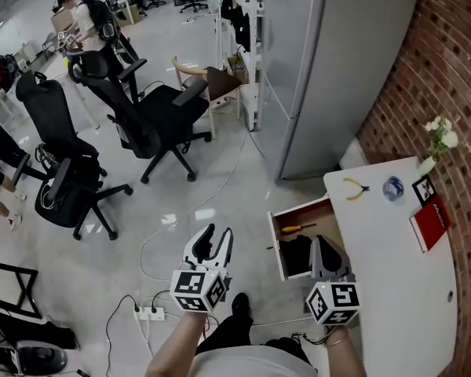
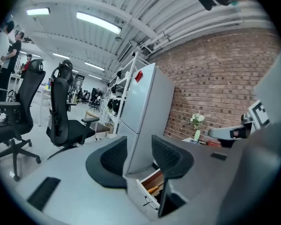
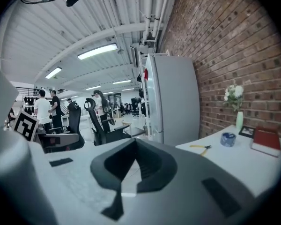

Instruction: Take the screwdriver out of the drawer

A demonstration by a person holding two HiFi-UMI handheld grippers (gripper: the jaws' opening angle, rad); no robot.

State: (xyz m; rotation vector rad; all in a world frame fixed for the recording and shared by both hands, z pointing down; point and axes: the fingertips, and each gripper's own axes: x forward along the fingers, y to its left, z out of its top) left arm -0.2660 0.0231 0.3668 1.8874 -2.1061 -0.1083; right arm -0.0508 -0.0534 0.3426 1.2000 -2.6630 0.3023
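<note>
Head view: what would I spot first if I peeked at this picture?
Probably the open wooden drawer sticking out from the white table, with a screwdriver lying inside. Near the bottom are two grippers carrying black-and-white marker cubes: the left gripper over the shiny floor, the right gripper right at the drawer. Black office chairs crowd the left side.

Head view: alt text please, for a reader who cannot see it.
An open wooden drawer of a white table holds a yellow-handled screwdriver. Two hand-held grippers are near it, both empty: the left gripper open, the right gripper shut.
</note>
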